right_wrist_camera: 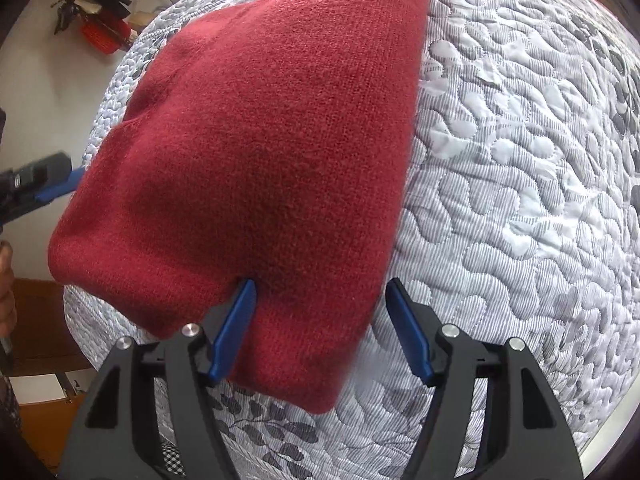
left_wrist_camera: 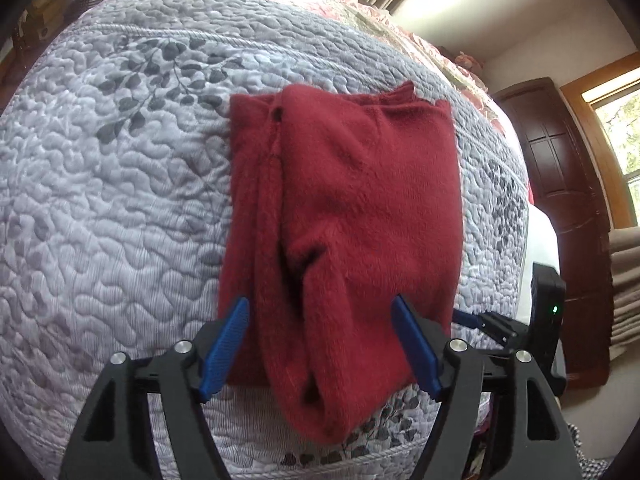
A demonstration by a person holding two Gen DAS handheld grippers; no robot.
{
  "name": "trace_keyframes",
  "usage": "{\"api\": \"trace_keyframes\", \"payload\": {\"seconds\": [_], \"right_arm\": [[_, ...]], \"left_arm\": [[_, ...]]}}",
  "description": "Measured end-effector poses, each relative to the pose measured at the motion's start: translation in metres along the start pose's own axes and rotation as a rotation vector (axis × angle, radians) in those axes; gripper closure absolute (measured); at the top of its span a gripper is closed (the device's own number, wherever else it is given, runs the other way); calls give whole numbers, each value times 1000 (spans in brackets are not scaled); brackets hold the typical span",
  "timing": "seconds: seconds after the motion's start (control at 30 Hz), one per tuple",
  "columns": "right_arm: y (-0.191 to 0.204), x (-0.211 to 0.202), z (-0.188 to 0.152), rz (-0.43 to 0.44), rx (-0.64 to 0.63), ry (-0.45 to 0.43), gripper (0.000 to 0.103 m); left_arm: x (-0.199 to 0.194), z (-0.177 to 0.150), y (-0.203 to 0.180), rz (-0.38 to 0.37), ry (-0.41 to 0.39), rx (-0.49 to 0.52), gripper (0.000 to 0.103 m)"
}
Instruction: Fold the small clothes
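A dark red knit garment [left_wrist_camera: 352, 200] lies folded into a long rectangle on the grey-white quilted bedspread [left_wrist_camera: 120, 200]. A loose rolled fold runs along its left side toward the near edge. My left gripper [left_wrist_camera: 320, 344] is open, its blue pads astride the garment's near end without clamping it. In the right wrist view the same red garment [right_wrist_camera: 260, 152] fills the upper left. My right gripper [right_wrist_camera: 322, 328] is open over its near right corner, with the left pad [right_wrist_camera: 236, 328] touching the knit. The left gripper [right_wrist_camera: 40, 188] shows at that view's left edge, the right gripper [left_wrist_camera: 496, 328] at the left wrist view's right.
Pink floral bedding [left_wrist_camera: 360, 12] lies at the far end of the bed. A dark wooden door [left_wrist_camera: 560, 180] and a window [left_wrist_camera: 624, 132] stand to the right. Beside the bed are bare floor, a red basket [right_wrist_camera: 100, 36] and wooden furniture [right_wrist_camera: 40, 320]. The bed's edge runs close below both grippers.
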State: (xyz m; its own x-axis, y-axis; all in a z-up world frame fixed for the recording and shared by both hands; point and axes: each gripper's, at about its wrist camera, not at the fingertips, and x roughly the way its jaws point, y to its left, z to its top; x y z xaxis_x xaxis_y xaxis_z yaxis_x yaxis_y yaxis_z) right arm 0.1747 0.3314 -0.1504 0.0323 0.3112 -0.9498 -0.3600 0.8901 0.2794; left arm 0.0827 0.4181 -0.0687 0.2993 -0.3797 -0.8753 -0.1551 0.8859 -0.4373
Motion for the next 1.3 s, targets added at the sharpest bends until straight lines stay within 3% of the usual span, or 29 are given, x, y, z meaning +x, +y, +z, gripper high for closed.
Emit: {"api": "trace_keyframes", "payload": {"seconds": [0.13,0.2,0.23,0.27,0.37,0.47,0.6,0.7,0.9,1.0,1.1,1.13,1.17,1.2,1.3], "right_arm": [[5,3,0,-20,23,-6,34],[5,0,-3,-31,41,-10,34],[5,-1,-4,-39,51,-14,34],[6,-2,-4,-48,61,-18,34],[-2,-17,-21,-78,91,-38,34],[-5,-28,-29,-85,145,-65,34],[-6,-43,-39,-95,200,-106,34],[-9,-48,-47,-96,229,-105,34],[-21,-38,-62,15,292,-66,31],[-26,-22,-63,83,303,-39,31],[-28,-7,-56,149,302,-23,30],[-31,-3,-54,176,310,-12,35],[-33,-3,-52,219,312,-7,55],[-34,-4,-50,287,319,-3,64],[-27,-16,-45,286,260,-13,69]], "left_arm": [[6,-23,-3,-82,40,-31,29],[15,-27,-5,-76,62,-19,29],[22,-28,-5,-60,78,-17,35],[28,-29,-5,-63,95,-18,53],[38,-28,-1,-92,129,-24,93],[28,-22,4,-135,106,-14,96],[-8,-12,4,-135,16,88,96],[-19,-12,13,-143,10,102,96],[28,-30,46,-67,58,95,95],[37,-32,54,-107,39,37,95],[23,-28,51,-120,-2,42,95],[16,-26,49,-120,-15,47,95],[9,-24,47,-122,-26,51,95],[-1,-23,45,-126,-42,57,95],[-19,-25,36,-95,-81,107,95]]}}
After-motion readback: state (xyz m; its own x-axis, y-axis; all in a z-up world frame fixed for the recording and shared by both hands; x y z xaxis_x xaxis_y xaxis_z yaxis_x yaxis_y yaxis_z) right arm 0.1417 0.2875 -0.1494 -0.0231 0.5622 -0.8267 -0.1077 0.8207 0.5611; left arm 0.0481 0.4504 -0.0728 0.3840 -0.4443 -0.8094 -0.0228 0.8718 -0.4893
